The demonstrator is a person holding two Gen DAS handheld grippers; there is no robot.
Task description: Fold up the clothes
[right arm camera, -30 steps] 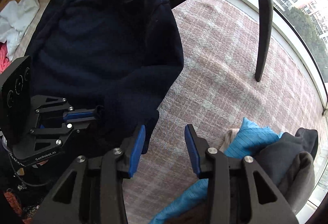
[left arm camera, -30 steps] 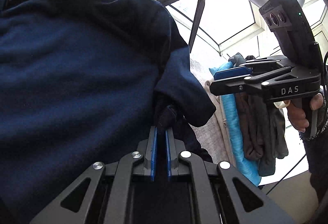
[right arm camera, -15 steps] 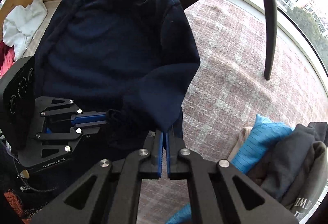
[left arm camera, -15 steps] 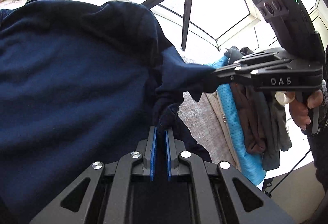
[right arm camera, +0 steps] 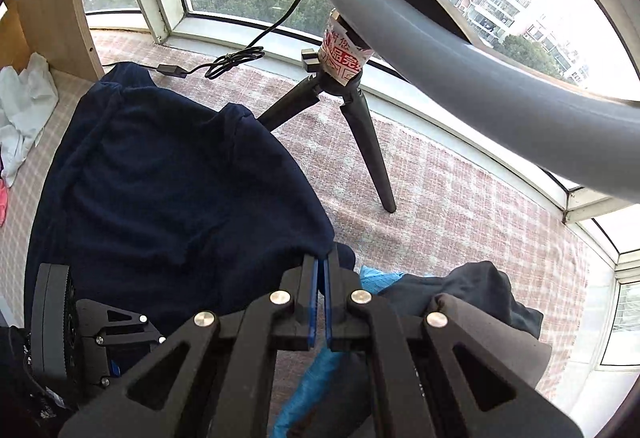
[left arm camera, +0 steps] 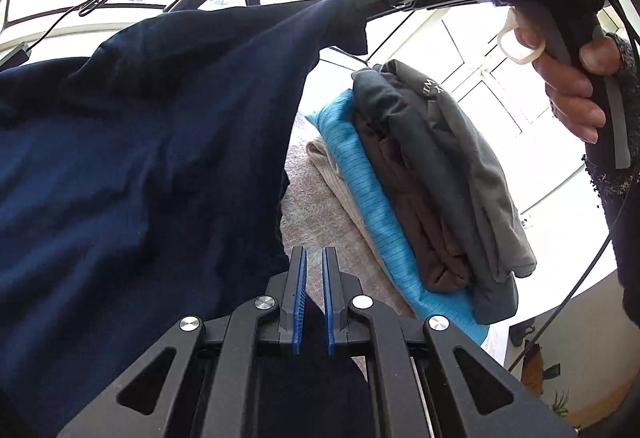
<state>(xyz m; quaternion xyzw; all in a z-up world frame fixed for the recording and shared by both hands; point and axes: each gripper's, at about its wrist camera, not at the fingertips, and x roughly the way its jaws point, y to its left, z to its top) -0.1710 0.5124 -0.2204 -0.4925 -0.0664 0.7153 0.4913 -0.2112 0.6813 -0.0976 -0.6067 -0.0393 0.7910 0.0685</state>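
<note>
A navy sweater (left arm camera: 132, 165) fills the left of the left wrist view and lies spread on the checked rug (right arm camera: 460, 197) in the right wrist view, where the navy sweater (right arm camera: 172, 189) has its near edge lifted. My left gripper (left arm camera: 313, 258) is shut on a fold of it, with dark cloth running down between the pads. My right gripper (right arm camera: 322, 264) is shut on the sweater's raised edge. From the left wrist view the right gripper (left arm camera: 360, 3) pulls that edge up at the top, with a person's hand (left arm camera: 568, 85) on its handle. The left gripper (right arm camera: 158, 338) sits low left, its tips buried in cloth.
A stack of folded clothes (left arm camera: 420, 197), grey, brown, blue and beige, lies to the right; the stack (right arm camera: 472, 298) is near my right gripper. A black tripod (right arm camera: 360, 129) with a grey ring light (right arm camera: 460, 69) stands behind. A cable (right arm camera: 224, 61) and white cloth (right arm camera: 24, 117) lie far left.
My right gripper went from open to shut on the sweater's edge and rose with it. The left gripper also rose, still shut on the cloth, and the sweater now hangs between them.
</note>
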